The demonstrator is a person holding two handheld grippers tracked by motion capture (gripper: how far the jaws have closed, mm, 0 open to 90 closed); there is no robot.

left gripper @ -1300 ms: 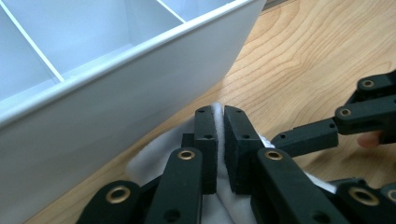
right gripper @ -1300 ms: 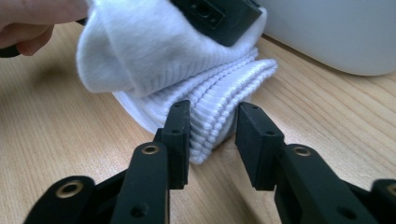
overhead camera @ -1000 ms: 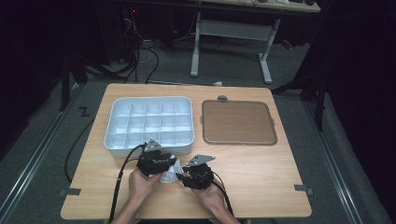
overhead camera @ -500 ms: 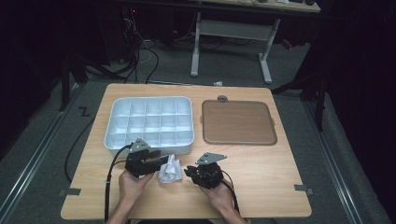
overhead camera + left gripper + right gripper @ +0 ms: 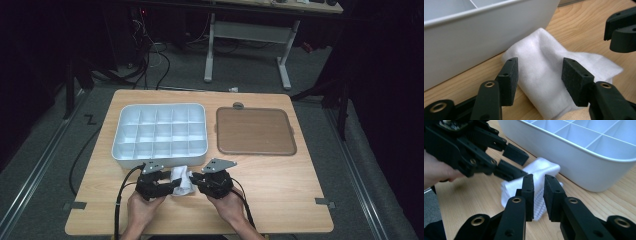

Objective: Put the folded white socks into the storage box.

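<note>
right hand-held gripper [image 5: 538,195] pinching cloth [image 5: 181,181], lengthwise toward tray [image 5: 131,154]

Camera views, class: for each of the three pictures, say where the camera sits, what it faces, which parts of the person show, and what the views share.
High view: above the person's side, looking down the table; forearms, left gripper, right gripper.
Left gripper view: along open jaws astride the white cloth, beside the white tray.
Right gripper view: jaws pinching the cloth; a hand shows.
Shared: cloth, tray.
</note>
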